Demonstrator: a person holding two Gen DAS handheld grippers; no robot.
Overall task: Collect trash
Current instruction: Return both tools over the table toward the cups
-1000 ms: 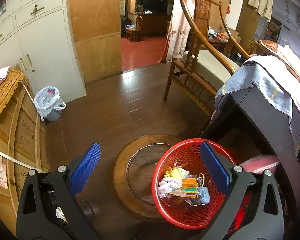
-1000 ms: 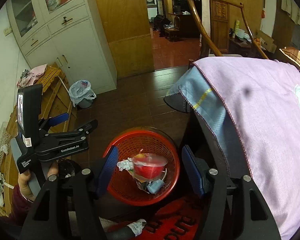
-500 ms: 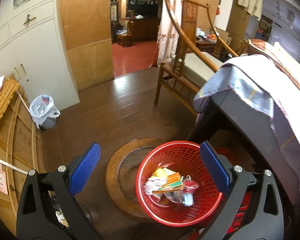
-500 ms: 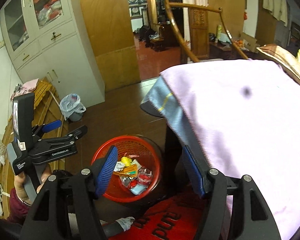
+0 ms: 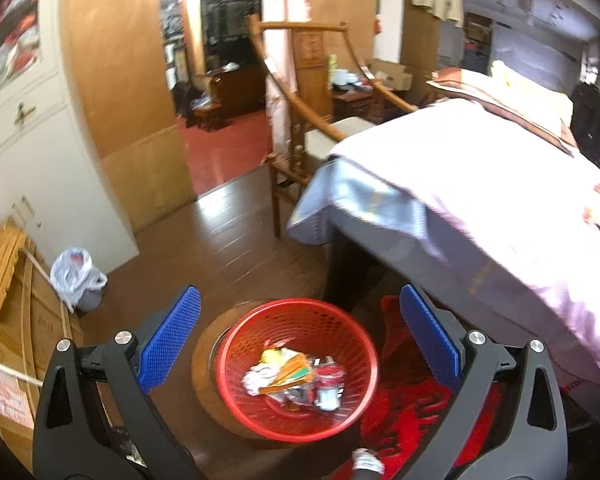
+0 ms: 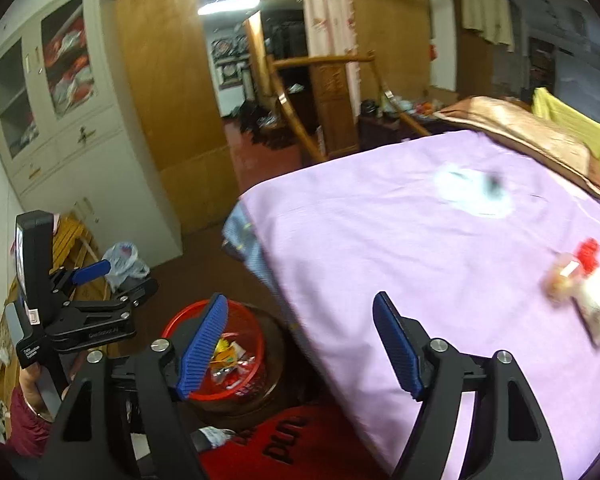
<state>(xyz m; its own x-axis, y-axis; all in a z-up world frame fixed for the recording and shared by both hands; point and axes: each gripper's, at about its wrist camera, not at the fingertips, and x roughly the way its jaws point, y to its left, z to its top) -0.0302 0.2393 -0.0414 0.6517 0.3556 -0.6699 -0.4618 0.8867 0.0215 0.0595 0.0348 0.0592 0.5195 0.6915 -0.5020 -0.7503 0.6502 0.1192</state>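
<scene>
A red mesh basket [image 5: 354, 340] stands on a round wooden base on the floor beside the bed, holding several wrappers and a small cup [image 5: 296, 376]. It also shows in the right wrist view [image 6: 256, 344]. My left gripper [image 5: 300, 344] is open and empty above the basket; it shows from outside in the right wrist view [image 6: 96, 300]. My right gripper [image 6: 300, 348] is open and empty over the bed's near corner. More trash [image 6: 584, 288], blurred packets with red and white, lies on the purple sheet at the right edge.
The bed with the purple sheet [image 6: 400, 240] fills the right. A red mat [image 6: 284, 436] lies below. A wooden chair [image 5: 304, 128], a white cabinet [image 6: 68, 140], a small bagged bin [image 5: 76, 276] and wooden boards [image 5: 16, 312] stand around the dark floor.
Both grippers have risen and swung right, away from the basket. A red cup seen over the basket a second ago now lies inside it. The bed top and its trash have come into view.
</scene>
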